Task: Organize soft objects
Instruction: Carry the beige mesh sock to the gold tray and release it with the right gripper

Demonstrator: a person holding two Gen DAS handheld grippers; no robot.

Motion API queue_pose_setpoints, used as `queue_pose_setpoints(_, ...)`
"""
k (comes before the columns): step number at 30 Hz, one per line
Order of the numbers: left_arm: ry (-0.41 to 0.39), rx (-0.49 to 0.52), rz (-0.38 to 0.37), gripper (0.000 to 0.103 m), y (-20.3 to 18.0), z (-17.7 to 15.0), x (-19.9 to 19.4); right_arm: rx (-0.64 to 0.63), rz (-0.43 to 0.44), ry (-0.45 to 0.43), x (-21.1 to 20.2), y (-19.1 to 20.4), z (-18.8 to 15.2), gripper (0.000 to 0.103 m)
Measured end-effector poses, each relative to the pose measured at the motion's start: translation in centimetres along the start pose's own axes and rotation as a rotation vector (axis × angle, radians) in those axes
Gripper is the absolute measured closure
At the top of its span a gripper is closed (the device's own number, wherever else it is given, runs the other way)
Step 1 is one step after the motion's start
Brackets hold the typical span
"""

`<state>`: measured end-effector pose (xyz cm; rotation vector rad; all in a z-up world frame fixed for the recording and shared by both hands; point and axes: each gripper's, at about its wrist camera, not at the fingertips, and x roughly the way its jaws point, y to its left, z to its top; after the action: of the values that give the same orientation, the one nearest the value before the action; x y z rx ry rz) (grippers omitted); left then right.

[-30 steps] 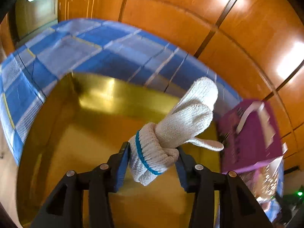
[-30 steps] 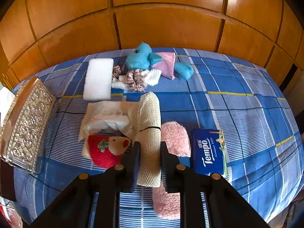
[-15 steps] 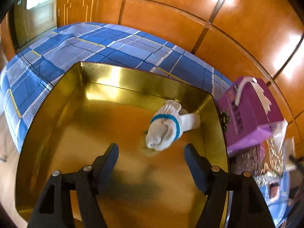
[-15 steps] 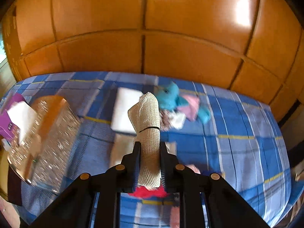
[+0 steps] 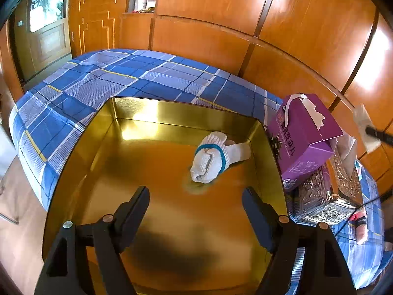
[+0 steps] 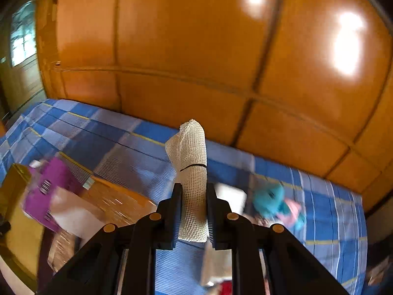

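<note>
Glove (image 5: 211, 158) lies in the gold tin (image 5: 73, 162), left gripper (image 5: 195, 205) jaws spread; right gripper (image 6: 194, 211) pinches the mesh roll (image 6: 192, 172); blue plush toy (image 6: 270, 200), lower right, awaits on the bed.

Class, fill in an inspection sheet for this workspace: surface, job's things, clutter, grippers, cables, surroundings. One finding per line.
Surface: bed under a blue plaid sheet.
Job's things: white glove lying in the gold tin; mesh roll lifted above the bed; blue plush on the sheet, blurred.
Clutter: purple box beside the tin, resting on a silver embossed box.
Grippers: left gripper open over the tin, holding nothing; right gripper shut on the mesh roll.
Cables: nothing seen.
Surroundings: wooden panels behind the bed; a door at far left.
</note>
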<state>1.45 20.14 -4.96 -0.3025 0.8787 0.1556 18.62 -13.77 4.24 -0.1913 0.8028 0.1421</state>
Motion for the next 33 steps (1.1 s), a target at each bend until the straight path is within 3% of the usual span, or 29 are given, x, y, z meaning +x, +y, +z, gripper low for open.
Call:
queue_pose_setpoints(5, -0.005, 0.006, 0.014, 0.025, 0.3, -0.4, -0.3, -0.06, 0.125, -0.065, -1.9, 4.9, 2.7, 0.086)
queue_pose_setpoints(12, -0.011, -0.001, 0.018, 0.025, 0.7, -0.3, -0.5, -0.116, 0.347, -0.1, -4.8, 11.7, 2.7, 0.086)
queue_pose_setpoints(19, -0.016, -0.043, 0.041, 0.025, 2.5, 0.1, -0.5, -0.125, 0.482, -0.033, -5.2, 17.7, 0.6, 0.086)
queue_pose_setpoints(24, -0.032, -0.089, 0.072, 0.025, 4.6, 0.5, -0.9, -0.094, 0.6, 0.081, -4.9, 20.3, -1.8, 0.086)
queue_pose_setpoints(26, -0.037, -0.1, 0.081, 0.025, 5.1, 0.6, -1.0, -0.1, 0.597, 0.114, -4.5, 21.2, -2.8, 0.086)
queue_pose_setpoints(33, -0.046, -0.095, 0.082, 0.025, 5.0, 0.6, -1.3, -0.154, 0.461, 0.178, -1.1, 23.9, -5.7, 0.08)
